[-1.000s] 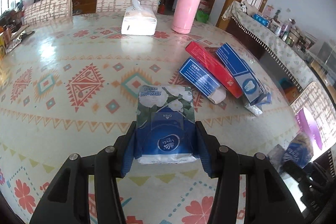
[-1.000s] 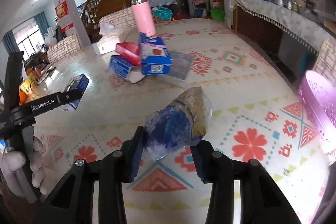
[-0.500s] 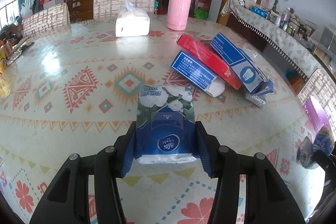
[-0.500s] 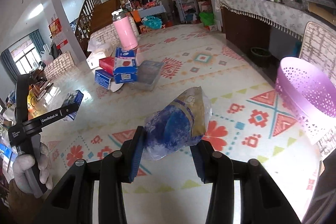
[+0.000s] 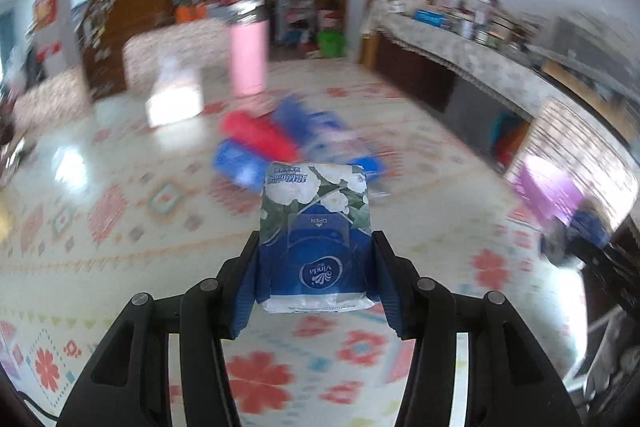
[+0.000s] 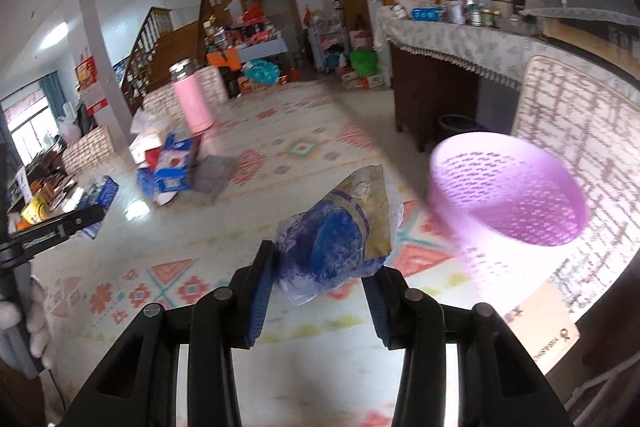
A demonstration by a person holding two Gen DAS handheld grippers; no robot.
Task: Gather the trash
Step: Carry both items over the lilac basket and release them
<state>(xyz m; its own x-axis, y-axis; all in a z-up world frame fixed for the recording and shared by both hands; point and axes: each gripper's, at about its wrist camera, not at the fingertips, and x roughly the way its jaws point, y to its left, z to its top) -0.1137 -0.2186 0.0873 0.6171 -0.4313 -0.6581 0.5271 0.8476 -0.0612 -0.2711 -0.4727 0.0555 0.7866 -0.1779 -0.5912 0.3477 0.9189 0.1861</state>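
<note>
My left gripper (image 5: 316,267) is shut on a blue and green Vinda tissue pack (image 5: 314,227), held above the patterned table. My right gripper (image 6: 320,275) is shut on a crumpled blue and gold plastic wrapper (image 6: 340,239), held above the table near a purple perforated basket (image 6: 508,195) at the right edge. The basket also shows blurred in the left wrist view (image 5: 548,191). The left gripper and tissue pack show at the left of the right wrist view (image 6: 60,227).
A heap of red and blue boxes (image 6: 168,167) lies mid-table, with a pink flask (image 6: 192,103) and a white tissue pack (image 5: 176,99) behind. A patterned chair back (image 6: 576,107) stands behind the basket. A cloth-covered sideboard (image 6: 460,43) runs along the right wall.
Both grippers have swung right towards the purple basket, each keeping its load. The basket is now much closer and larger in the right wrist view. The left view is blurred by motion.
</note>
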